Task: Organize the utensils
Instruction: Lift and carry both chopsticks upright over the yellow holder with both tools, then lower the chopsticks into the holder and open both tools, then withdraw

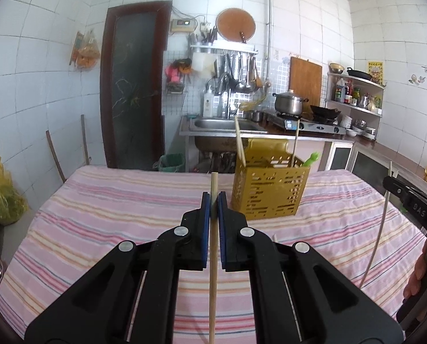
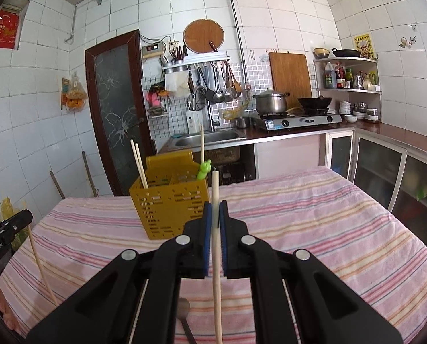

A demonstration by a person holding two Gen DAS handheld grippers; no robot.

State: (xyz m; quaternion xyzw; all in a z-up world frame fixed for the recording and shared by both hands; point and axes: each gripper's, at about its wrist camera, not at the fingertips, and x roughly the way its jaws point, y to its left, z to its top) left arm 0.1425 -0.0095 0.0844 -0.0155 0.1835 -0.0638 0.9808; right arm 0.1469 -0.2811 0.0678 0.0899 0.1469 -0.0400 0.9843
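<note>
A yellow perforated utensil holder [image 1: 269, 192] stands on the striped tablecloth, holding chopsticks and a green-handled utensil [image 1: 311, 159]. My left gripper [image 1: 213, 200] is shut on a wooden chopstick [image 1: 213, 272], held upright just left of the holder. My right gripper [image 2: 215, 210] is shut on a pale chopstick [image 2: 217, 272], just right of the holder [image 2: 170, 200]. The right gripper also shows at the left wrist view's right edge [image 1: 408, 197]. The left gripper with its chopstick [image 2: 41, 266] shows at the right wrist view's left edge. A spoon [image 2: 183, 312] lies on the cloth under my right gripper.
The table [image 2: 328, 229] is covered with a pink striped cloth. Behind it are a sink [image 2: 207, 139], a stove with a pot [image 2: 270, 101] and wok, a dark door [image 2: 116, 109], and cabinets [image 2: 385, 166] along the right.
</note>
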